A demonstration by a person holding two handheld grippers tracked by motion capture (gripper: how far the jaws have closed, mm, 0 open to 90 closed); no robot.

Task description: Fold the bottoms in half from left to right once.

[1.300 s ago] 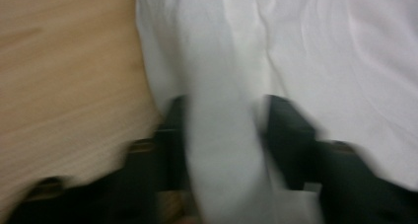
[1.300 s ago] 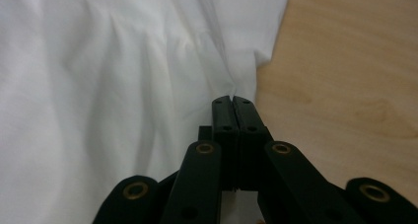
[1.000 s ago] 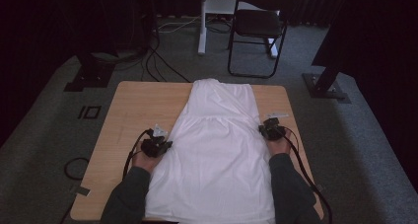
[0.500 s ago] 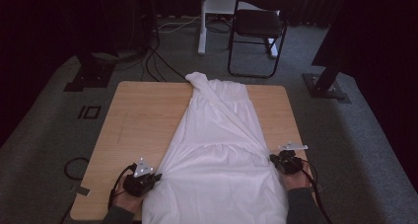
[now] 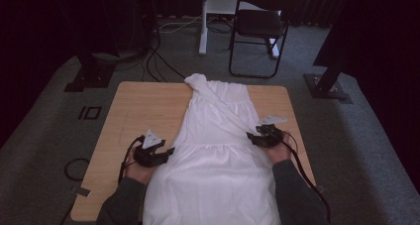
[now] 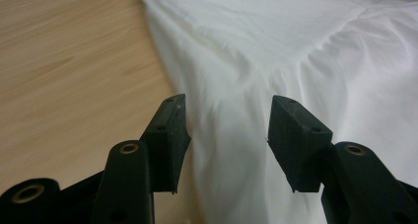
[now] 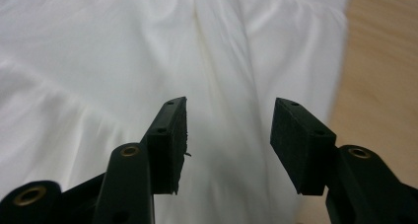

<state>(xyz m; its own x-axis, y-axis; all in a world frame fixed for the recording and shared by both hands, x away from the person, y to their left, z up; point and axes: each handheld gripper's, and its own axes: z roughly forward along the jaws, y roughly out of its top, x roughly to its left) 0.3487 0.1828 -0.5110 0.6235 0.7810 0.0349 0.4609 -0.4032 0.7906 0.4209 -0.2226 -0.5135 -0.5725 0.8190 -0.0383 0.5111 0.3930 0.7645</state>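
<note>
white dress [image 5: 218,155] spread flat down the middle of the high view, on the table [image 5: 133,111]. narrow top end bunched and twisted at upper centre, near the table's far edge. wide skirt running off the bottom of the frame, over the near edge. gathered seam crossing it at about mid-height.

left gripper [image 5: 167,152] at lower left of the high view, held in the left hand [image 5: 141,168], tips touching the dress's left edge near the seam. in the left gripper view [image 6: 226,128], jaws released, standing well apart, with white cloth between and beyond them and bare wood filling the upper left.

right gripper [image 5: 252,138] at centre right of the high view, held in the right hand [image 5: 278,150], tips at the dress's right edge just above the seam. in the right gripper view [image 7: 228,128], jaws likewise released, wide apart, nothing pinched; folds of cloth ahead, wood strip along the right side.

grey sleeves entering from the bottom. black cables trailing back from both grippers.

beyond the table: grey carpet, a black chair [image 5: 260,27] at upper centre right, loose cables on the floor at upper left.
</note>
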